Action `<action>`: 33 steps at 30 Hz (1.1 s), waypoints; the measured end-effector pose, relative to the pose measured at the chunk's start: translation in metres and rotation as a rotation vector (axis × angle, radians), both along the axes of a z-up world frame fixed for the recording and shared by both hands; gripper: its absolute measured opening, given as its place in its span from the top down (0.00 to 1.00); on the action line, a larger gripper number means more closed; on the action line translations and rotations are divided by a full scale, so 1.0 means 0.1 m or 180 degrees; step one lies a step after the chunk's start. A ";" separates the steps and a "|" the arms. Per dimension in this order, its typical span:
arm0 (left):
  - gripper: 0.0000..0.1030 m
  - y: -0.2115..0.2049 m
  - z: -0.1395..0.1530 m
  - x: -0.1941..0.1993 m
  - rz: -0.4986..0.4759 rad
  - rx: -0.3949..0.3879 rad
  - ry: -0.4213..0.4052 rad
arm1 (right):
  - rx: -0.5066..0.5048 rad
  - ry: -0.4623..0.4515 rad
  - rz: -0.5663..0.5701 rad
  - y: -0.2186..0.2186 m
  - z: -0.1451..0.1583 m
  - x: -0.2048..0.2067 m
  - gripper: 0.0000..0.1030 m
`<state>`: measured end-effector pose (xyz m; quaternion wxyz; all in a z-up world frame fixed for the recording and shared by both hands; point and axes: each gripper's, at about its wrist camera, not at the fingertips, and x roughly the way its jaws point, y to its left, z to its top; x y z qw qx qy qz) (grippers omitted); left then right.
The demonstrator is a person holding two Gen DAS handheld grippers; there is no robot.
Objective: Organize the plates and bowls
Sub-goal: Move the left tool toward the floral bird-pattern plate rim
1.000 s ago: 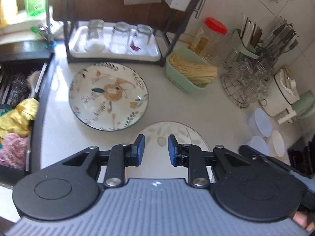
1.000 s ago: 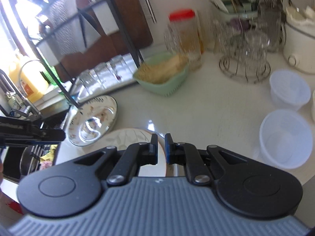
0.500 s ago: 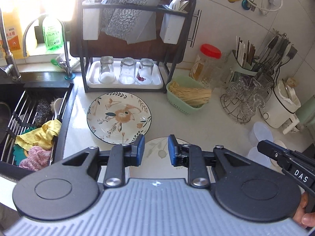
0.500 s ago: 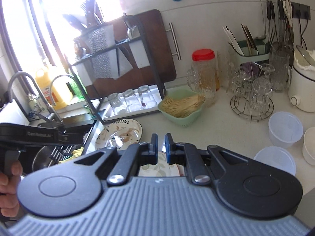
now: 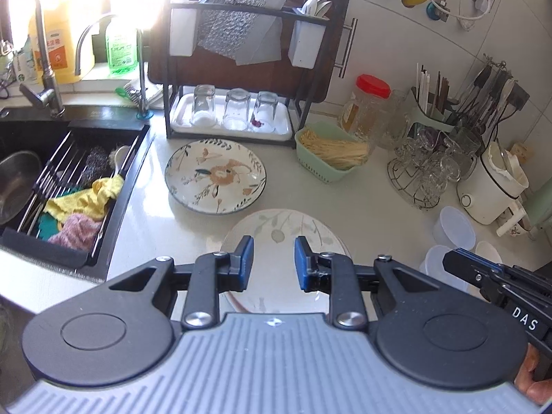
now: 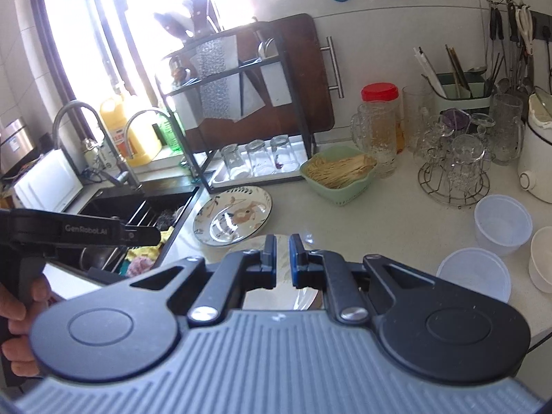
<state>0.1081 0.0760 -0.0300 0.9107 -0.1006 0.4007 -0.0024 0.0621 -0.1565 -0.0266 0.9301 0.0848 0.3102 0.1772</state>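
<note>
Left gripper (image 5: 272,258): jaws partly apart, holding nothing.
Right gripper (image 6: 282,258): jaws nearly closed, nothing held.
Flowered plate (image 5: 215,176): frame centre, flat on the counter (image 5: 345,207).
Pale plate (image 5: 286,231): just below it, behind the fingers.
Plastic bowls (image 6: 502,224): right edge.
Risk: glazed rim may slip from a shallow pinch; plates could knock together.

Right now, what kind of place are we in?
A home kitchen counter, most likely: a sink with a faucet, a drying rack holding upturned glasses, and floral plates on the worktop.
</note>
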 end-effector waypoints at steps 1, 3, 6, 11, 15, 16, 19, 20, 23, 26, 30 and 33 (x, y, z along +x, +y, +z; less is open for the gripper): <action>0.72 -0.01 0.00 -0.05 0.0007 0.0021 0.0006 | -0.0006 0.0015 0.0035 0.01 -0.01 -0.01 0.90; 0.72 -0.02 -0.01 -0.13 0.0040 0.0067 0.0022 | 0.0018 0.0046 0.0094 0.02 -0.03 -0.04 0.89; 0.72 0.00 -0.02 -0.23 0.0094 0.0038 0.0030 | -0.0012 0.0044 0.0173 0.07 -0.06 -0.09 0.90; 0.61 0.07 -0.08 -0.27 0.0182 0.0016 0.0079 | 0.0017 0.0095 0.0205 0.11 -0.10 -0.11 0.90; 0.57 0.14 -0.11 -0.25 0.0228 0.0019 0.0093 | 0.0003 0.0126 0.0239 0.17 -0.14 -0.09 0.89; 0.55 0.15 -0.11 -0.24 0.0233 0.0019 0.0091 | 0.0000 0.0137 0.0248 0.18 -0.15 -0.08 0.89; 0.44 0.21 -0.13 -0.20 0.0277 0.0028 0.0096 | -0.0019 0.0143 0.0250 0.20 -0.16 -0.03 0.89; 0.34 0.23 -0.14 -0.17 0.0308 0.0031 0.0099 | -0.0031 0.0146 0.0238 0.21 -0.17 -0.01 0.89; 0.26 0.30 -0.18 -0.07 0.0377 0.0034 0.0101 | -0.0058 0.0156 0.0166 0.22 -0.17 0.05 0.89; 0.24 0.40 -0.18 0.06 0.0415 0.0014 0.0136 | -0.0096 0.0194 0.0081 0.22 -0.18 0.14 0.88; 0.20 0.57 -0.12 0.18 0.0482 -0.0084 0.0170 | -0.0275 0.0105 0.0032 0.24 -0.22 0.30 0.17; 0.18 0.69 -0.11 0.24 0.0504 -0.0133 0.0165 | -0.0252 0.0152 -0.0021 0.25 -0.23 0.42 0.15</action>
